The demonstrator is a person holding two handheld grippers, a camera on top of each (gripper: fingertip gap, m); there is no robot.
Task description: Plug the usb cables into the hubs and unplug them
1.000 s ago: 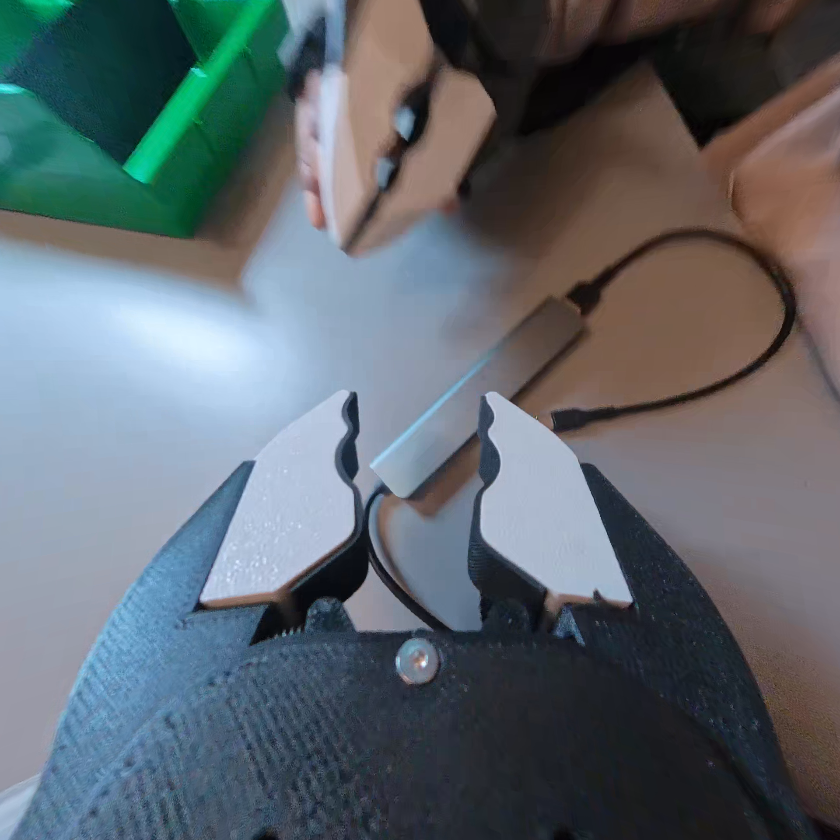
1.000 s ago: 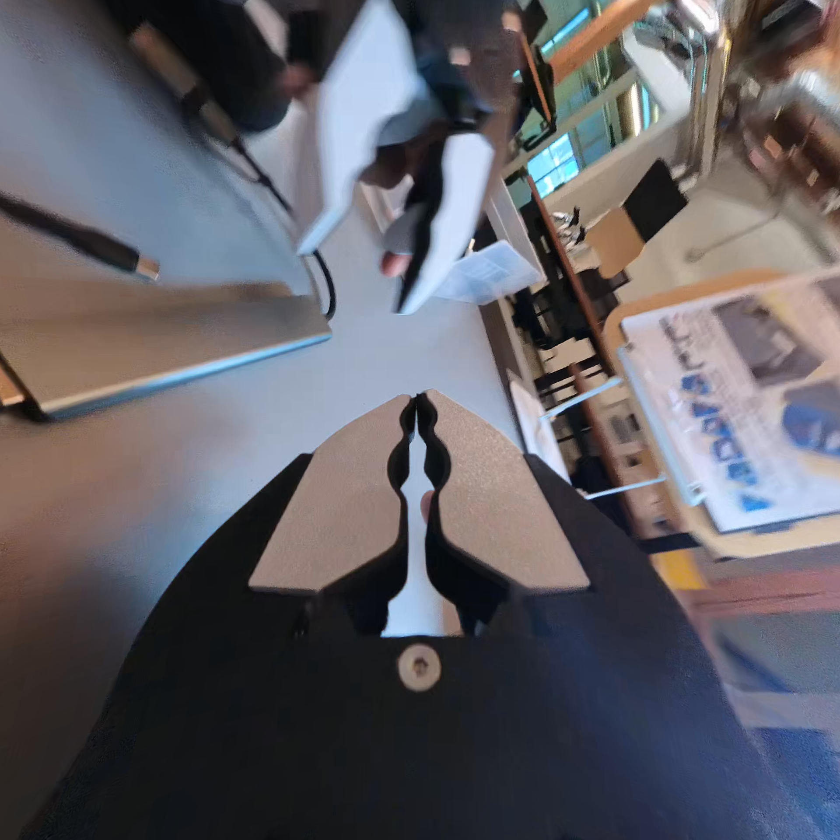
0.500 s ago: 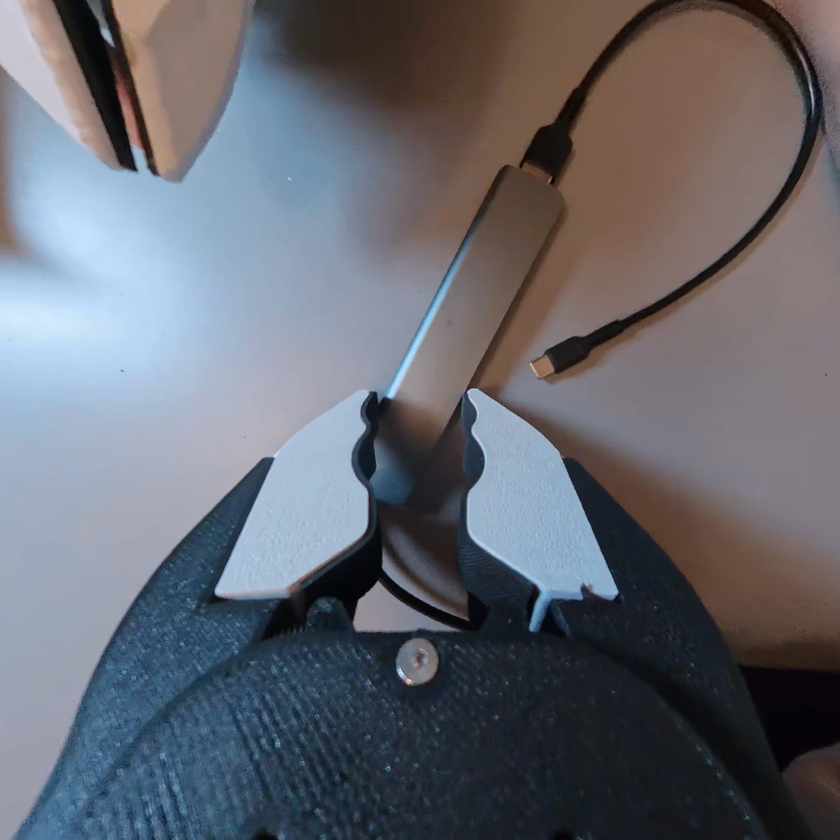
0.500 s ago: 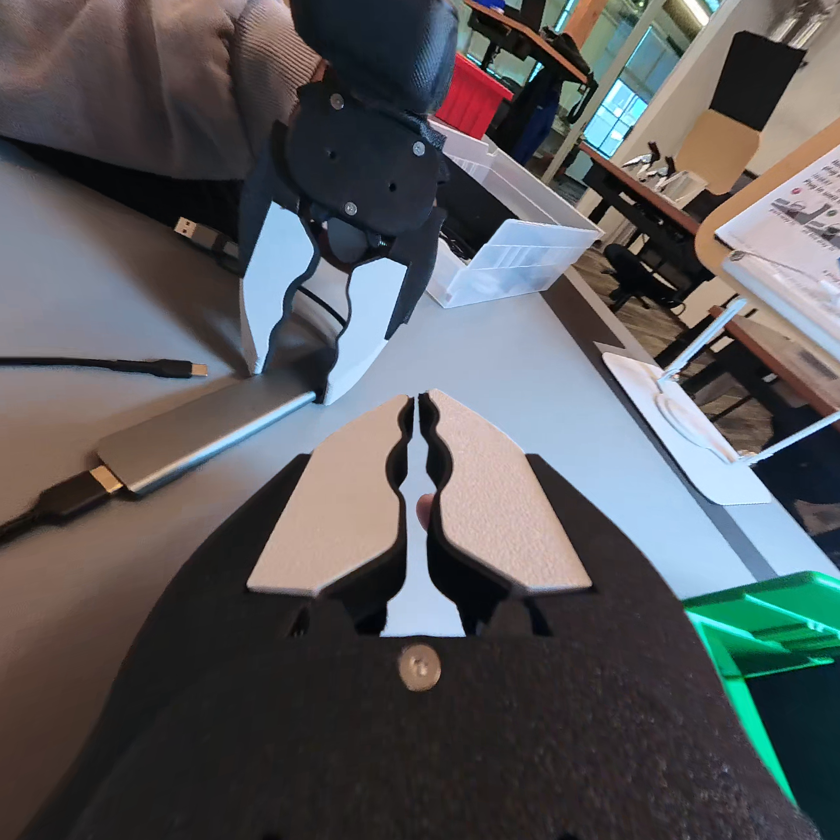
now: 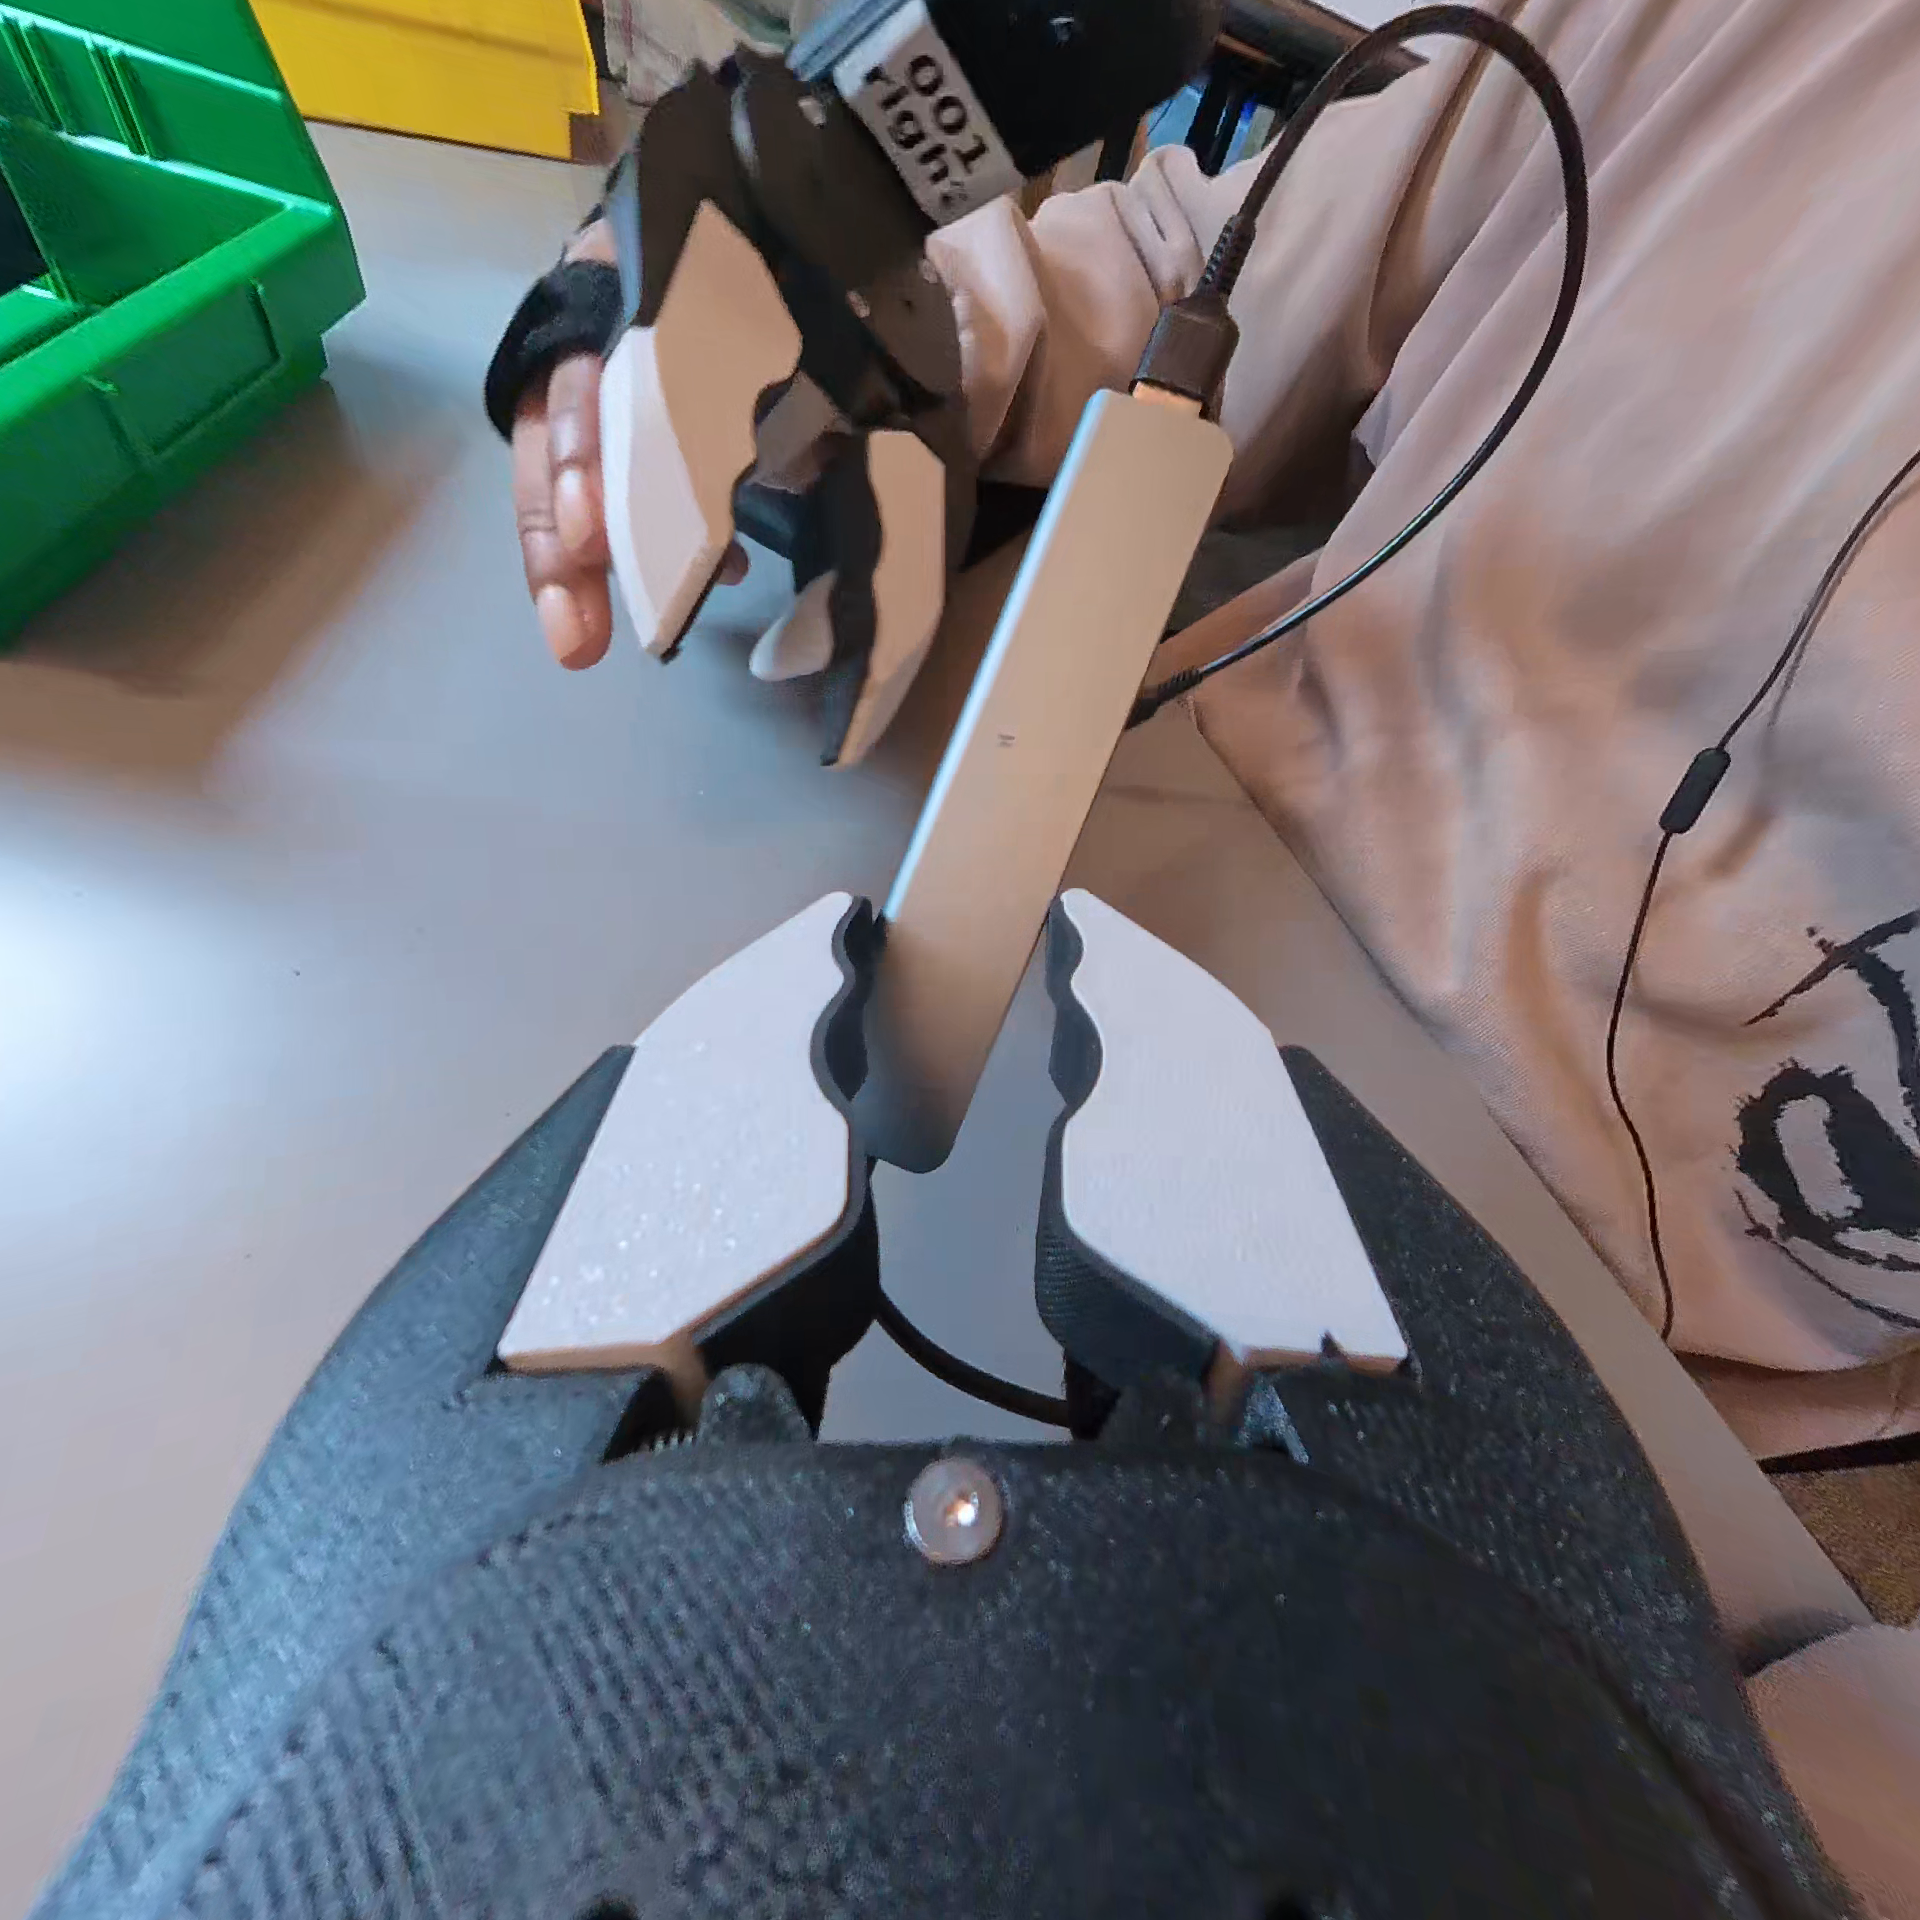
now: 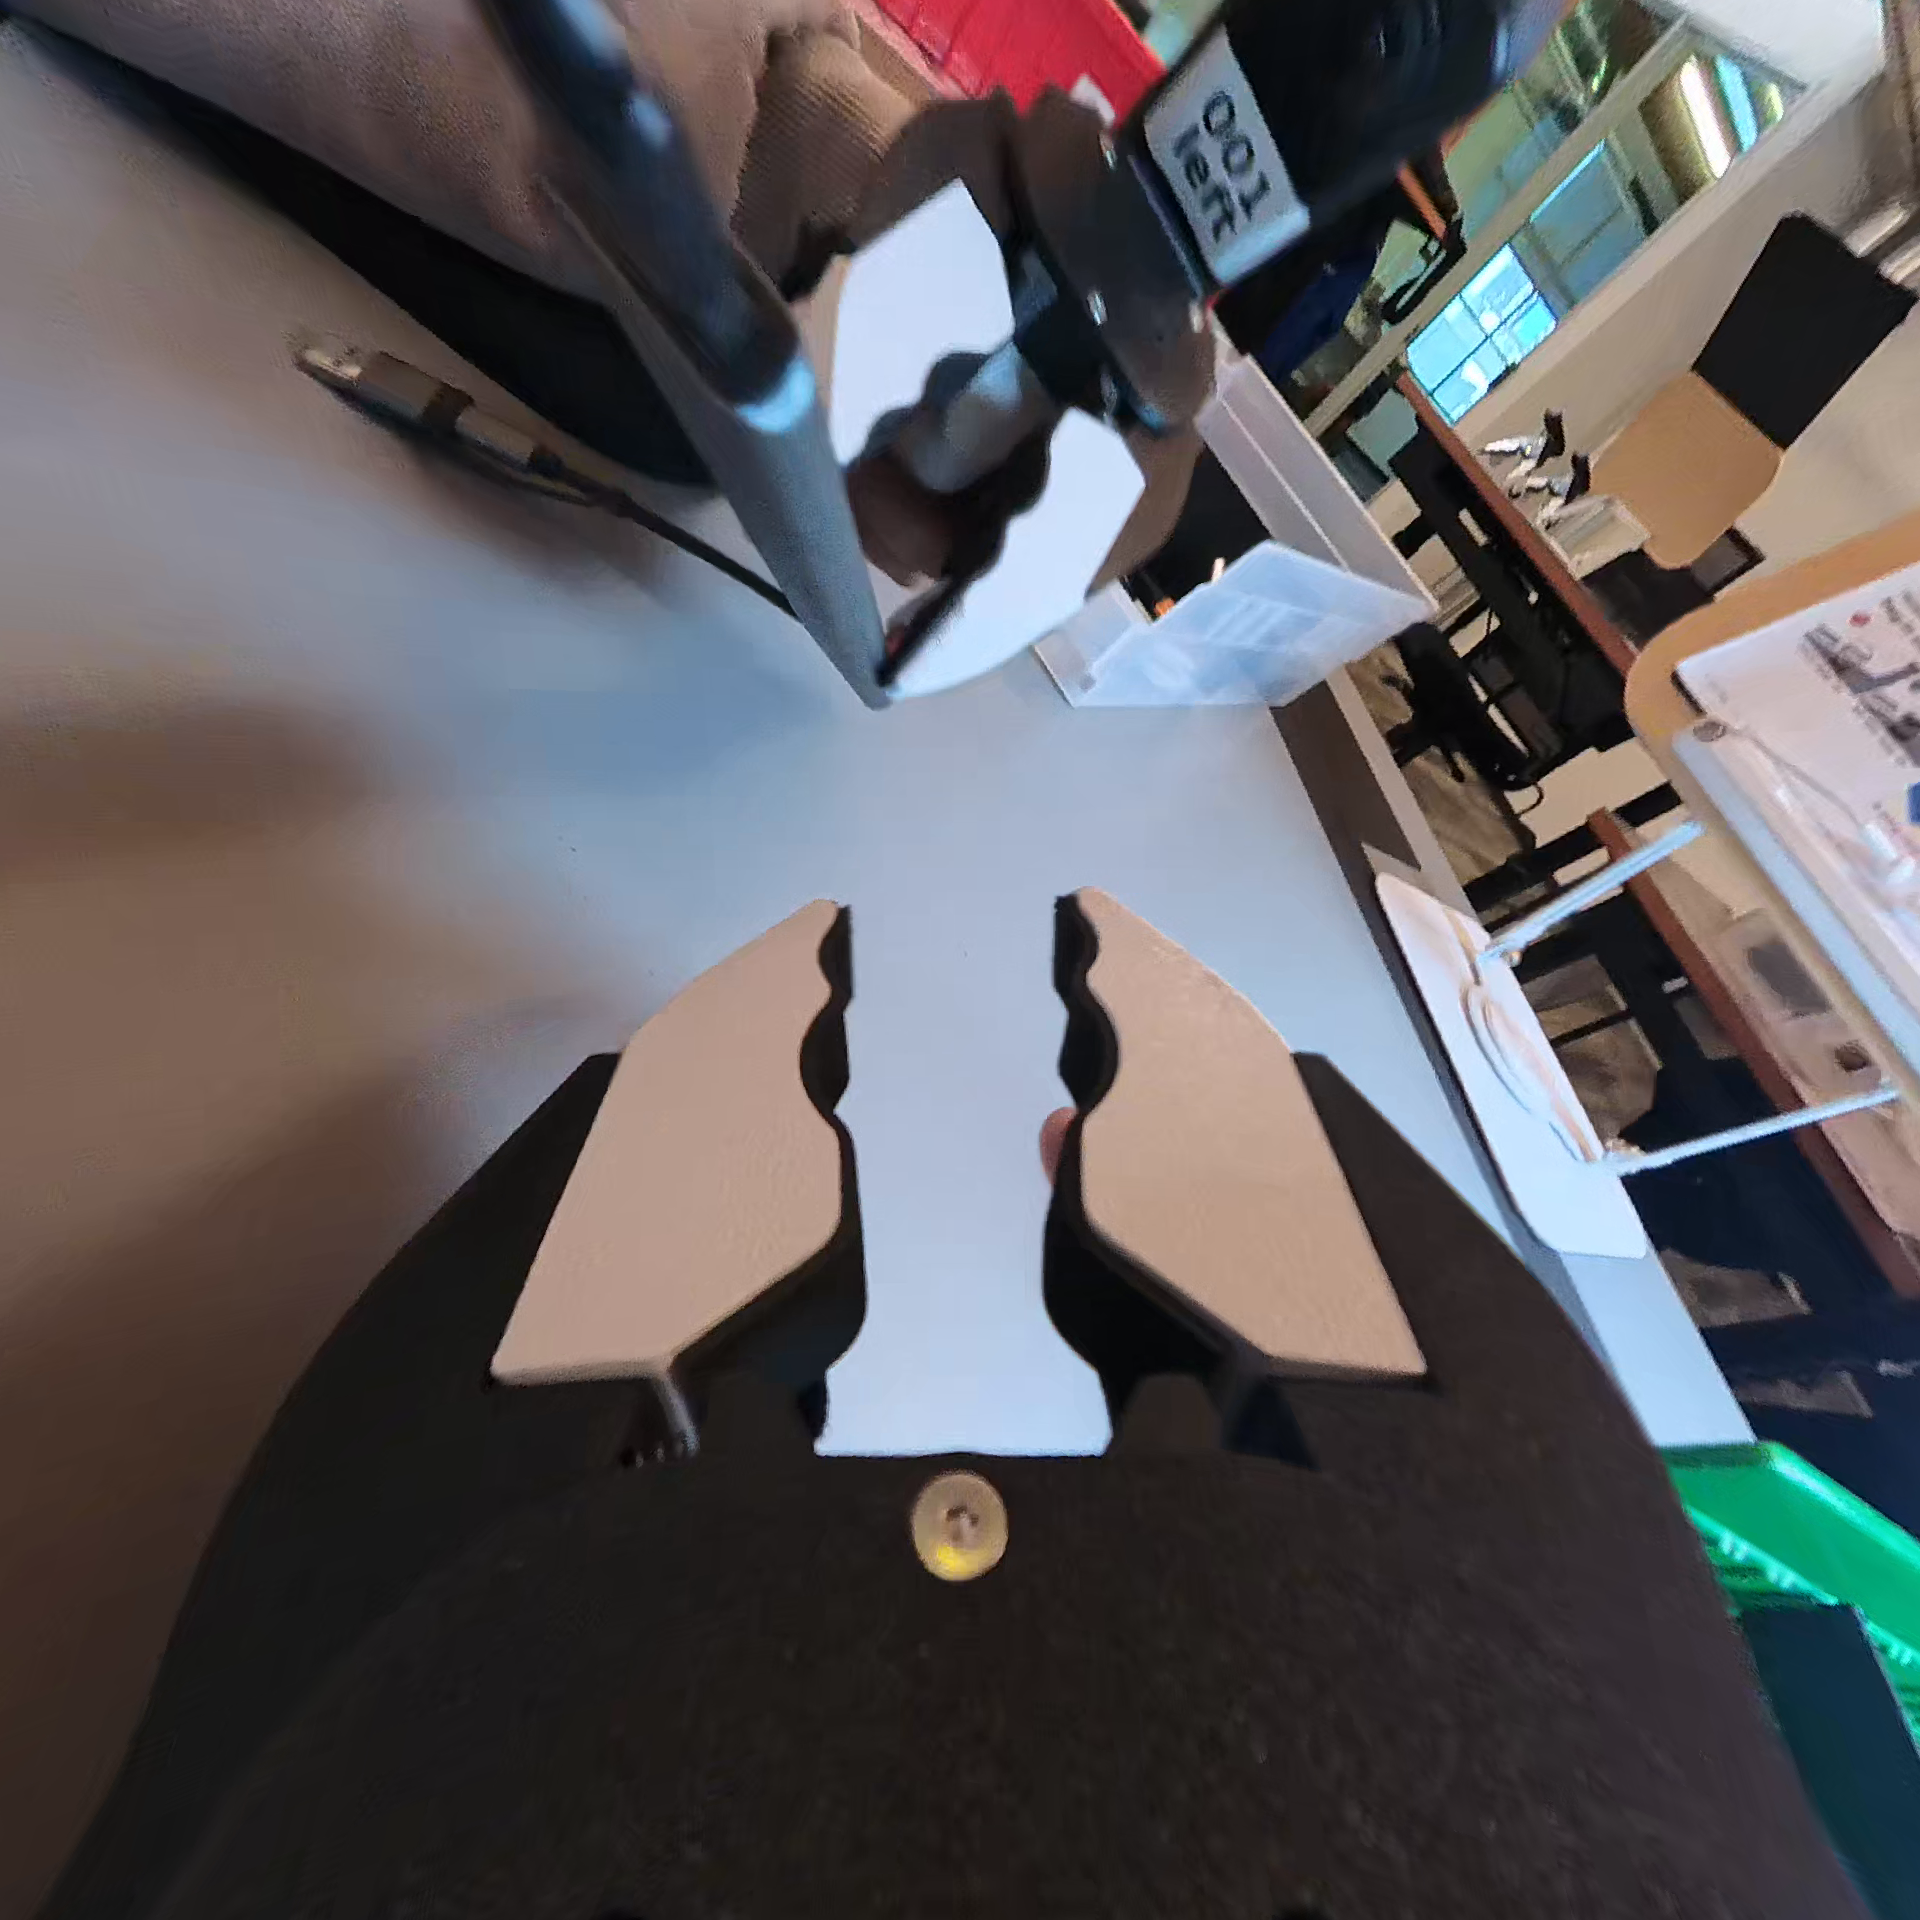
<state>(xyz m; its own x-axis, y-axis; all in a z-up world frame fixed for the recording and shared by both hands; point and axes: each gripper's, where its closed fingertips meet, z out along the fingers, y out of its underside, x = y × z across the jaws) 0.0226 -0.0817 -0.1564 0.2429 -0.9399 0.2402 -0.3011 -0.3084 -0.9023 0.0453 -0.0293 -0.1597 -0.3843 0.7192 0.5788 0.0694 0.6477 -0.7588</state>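
One slim silver hub (image 5: 1049, 727) is clamped at its near end by the left claw (image 5: 956, 914) and stands tilted up off the grey desk (image 5: 312, 883), its far end higher than the gripped end. A black cable (image 5: 1538, 208) is plugged into that far end of the hub and loops over toward a person's beige sweater (image 5: 1558, 623) beside the hub. A second thin black lead (image 5: 966, 1371) runs from the hub's gripped end down under the claw. In the right wrist view, a loose USB plug (image 6: 416, 400) lies on the desk beyond the hub (image 6: 800, 499).

Just beyond the hub, on its other side from the sweater, the right claw (image 5: 790, 644) hangs above the desk with its two pale fingers apart and nothing between them; the bare fingers of the hand holding it show beside it. Farther from the hub on that same side sits a green bin (image 5: 156, 312), with a yellow bin (image 5: 436, 62) behind it.
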